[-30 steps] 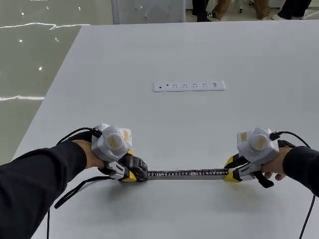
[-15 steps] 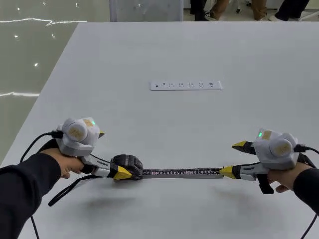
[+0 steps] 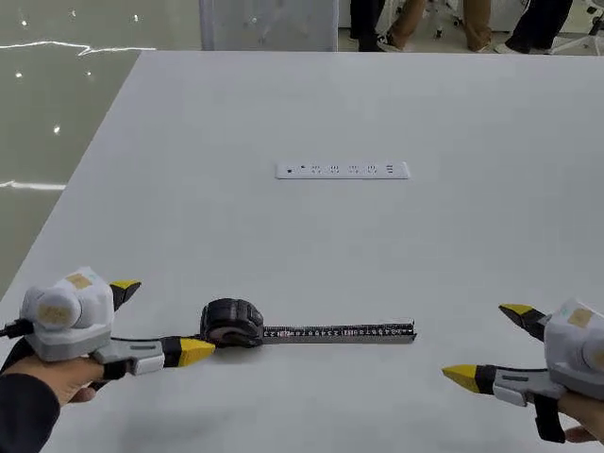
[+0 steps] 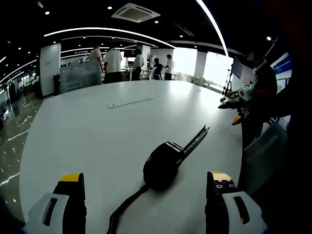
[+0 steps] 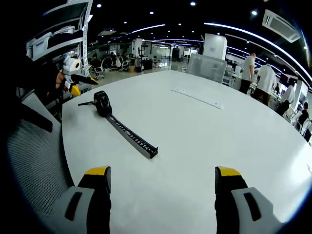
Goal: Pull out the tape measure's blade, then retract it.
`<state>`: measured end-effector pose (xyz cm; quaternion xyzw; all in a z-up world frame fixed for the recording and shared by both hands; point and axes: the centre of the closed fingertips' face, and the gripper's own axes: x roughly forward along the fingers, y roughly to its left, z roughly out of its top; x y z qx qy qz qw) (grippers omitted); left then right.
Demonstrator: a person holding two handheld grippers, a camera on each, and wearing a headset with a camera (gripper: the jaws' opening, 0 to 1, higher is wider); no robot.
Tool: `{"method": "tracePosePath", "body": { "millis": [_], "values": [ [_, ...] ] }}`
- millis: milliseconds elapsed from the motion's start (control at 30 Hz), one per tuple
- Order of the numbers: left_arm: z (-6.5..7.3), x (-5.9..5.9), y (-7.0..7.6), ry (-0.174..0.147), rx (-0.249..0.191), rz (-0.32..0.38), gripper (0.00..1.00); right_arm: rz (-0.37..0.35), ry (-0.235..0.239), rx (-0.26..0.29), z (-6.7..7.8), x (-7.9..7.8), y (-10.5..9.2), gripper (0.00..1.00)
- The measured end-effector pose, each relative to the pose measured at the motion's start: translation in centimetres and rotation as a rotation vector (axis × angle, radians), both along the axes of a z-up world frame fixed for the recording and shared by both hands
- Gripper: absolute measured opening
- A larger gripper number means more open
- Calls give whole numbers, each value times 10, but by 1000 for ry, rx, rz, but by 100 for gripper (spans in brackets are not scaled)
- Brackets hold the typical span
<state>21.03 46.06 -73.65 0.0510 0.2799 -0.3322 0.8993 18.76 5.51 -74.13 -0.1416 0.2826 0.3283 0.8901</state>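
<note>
Both jaws of the left hand-held gripper [image 3: 168, 316] are spread wide with nothing held. Its lower tip is just beside the black rubber-cased tape measure [image 3: 232, 323], which lies on the white bench [image 3: 377, 245]. From the case, the dark graduated steel blade [image 3: 340, 331] is laid flat toward 3 o'clock. At 4 o'clock of the blade's end, the right hand-held gripper [image 3: 483, 342] is likewise wide open and empty. For retraction, the case should be steadied by the left and the blade's end pinched by the right, then fed back slowly so whipping is avoided.
</note>
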Motion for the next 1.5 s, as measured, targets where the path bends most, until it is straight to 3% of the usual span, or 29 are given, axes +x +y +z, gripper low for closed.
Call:
{"method": "tracePosePath", "body": {
  "millis": [67,133,233,300,367,467,567,700,800,900,1033,1500],
  "values": [
    [-6,-10,8,48,-7,36,100,-9,13,-8,0,-6,-5,90],
    [-8,-16,17,34,15,55,100,-14,12,-3,2,-13,-8,92],
    [-8,-24,23,23,9,67,100,-15,8,-15,0,-24,-10,95],
    [-8,-31,27,33,0,76,100,-17,7,-7,-2,-34,-10,98],
    [-6,-38,27,22,-7,74,100,-1,-7,-44,-6,-44,-13,100],
    [-5,-47,30,8,15,65,100,-18,0,-8,-5,-52,-15,100],
    [-3,-54,29,2,1,54,100,-30,-3,9,0,-56,-18,100],
    [-2,-58,30,6,-27,64,100,-20,8,5,-2,-62,-22,100],
    [-6,-59,30,14,-21,62,100,-16,14,-13,-5,-66,-26,100],
    [-4,-58,30,-26,-17,54,100,-20,12,-6,-4,-69,-27,100],
    [-6,-60,29,8,-28,55,100,-25,-3,-7,-1,-69,-30,100],
    [-3,-65,34,26,-25,66,100,-15,4,10,2,-69,-34,100]
  ]
}}
